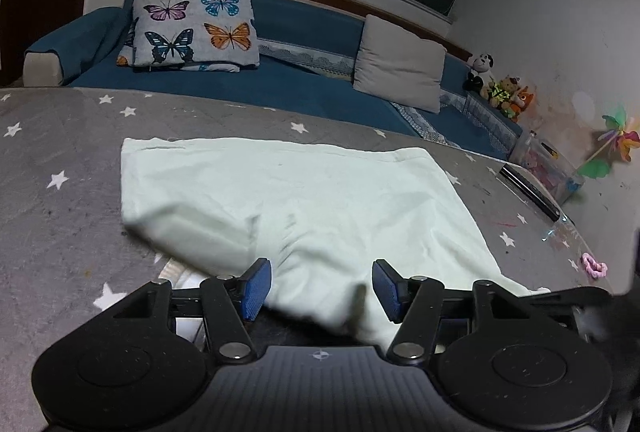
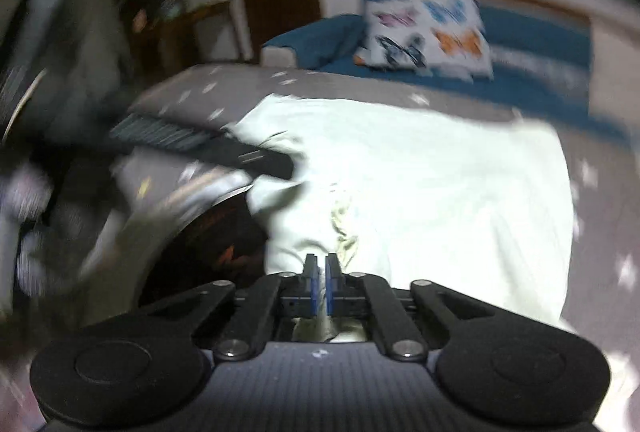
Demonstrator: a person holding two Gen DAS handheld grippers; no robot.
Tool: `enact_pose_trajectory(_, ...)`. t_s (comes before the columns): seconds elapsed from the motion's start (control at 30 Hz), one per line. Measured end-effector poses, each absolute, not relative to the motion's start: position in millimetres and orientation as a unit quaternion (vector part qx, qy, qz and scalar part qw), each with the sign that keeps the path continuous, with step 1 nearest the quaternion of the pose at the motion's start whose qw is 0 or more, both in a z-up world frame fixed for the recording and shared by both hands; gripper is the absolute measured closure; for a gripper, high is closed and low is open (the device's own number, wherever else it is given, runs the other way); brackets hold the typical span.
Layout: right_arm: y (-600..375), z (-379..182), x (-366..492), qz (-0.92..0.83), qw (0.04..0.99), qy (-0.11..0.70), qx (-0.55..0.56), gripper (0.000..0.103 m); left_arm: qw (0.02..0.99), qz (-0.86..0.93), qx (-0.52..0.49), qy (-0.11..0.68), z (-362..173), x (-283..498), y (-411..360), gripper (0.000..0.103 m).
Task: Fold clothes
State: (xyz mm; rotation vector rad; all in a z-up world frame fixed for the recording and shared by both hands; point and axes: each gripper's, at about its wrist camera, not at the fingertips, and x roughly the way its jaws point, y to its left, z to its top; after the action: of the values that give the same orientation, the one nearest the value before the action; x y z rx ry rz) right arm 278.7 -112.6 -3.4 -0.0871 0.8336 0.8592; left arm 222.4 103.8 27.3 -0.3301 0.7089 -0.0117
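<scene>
Pinching the pale green garment [image 2: 400, 192] near edge, right gripper [image 2: 320, 280] fingers clamped on cloth; left gripper [image 1: 322, 286] fingers apart over near hem; garment spread ahead on star-print counter [image 1: 60, 152]; judged mid-fold; left needs its own grip.

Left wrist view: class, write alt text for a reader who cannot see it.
An open left gripper hovers over the near edge of a pale green garment spread on a grey star-print cover. Behind are a blue sofa and a butterfly cushion.
</scene>
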Motion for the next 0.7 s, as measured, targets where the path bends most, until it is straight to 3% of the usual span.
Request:
enact_pose_trajectory(0.2, -153, -35, 332, 0.369, 0.773, 0.488, 0.166, 0.103, 0.921, -0.009, -0.159, 0.356, 20, 223, 102, 0.044)
enact_pose_trajectory(0.27, -161, -38, 337, 0.361, 0.77, 0.491, 0.188, 0.1, 0.92, -0.01, -0.159, 0.357, 19, 224, 101, 0.043)
enact_pose_trajectory(0.47, -149, -5, 302, 0.411, 0.815, 0.408, 0.036, 0.094, 0.921, -0.007, -0.158, 0.357, 19, 229, 100, 0.043)
enact_pose_trajectory(0.6, -113, 11, 257, 0.448, 0.823, 0.331, -0.107, 0.077, 0.921, -0.007, -0.157, 0.355, 21, 228, 100, 0.043)
enact_pose_trajectory(0.7, -87, 8, 230, 0.467, 0.813, 0.297, -0.181, 0.078, 0.922, -0.007, -0.156, 0.354, 23, 228, 100, 0.043)
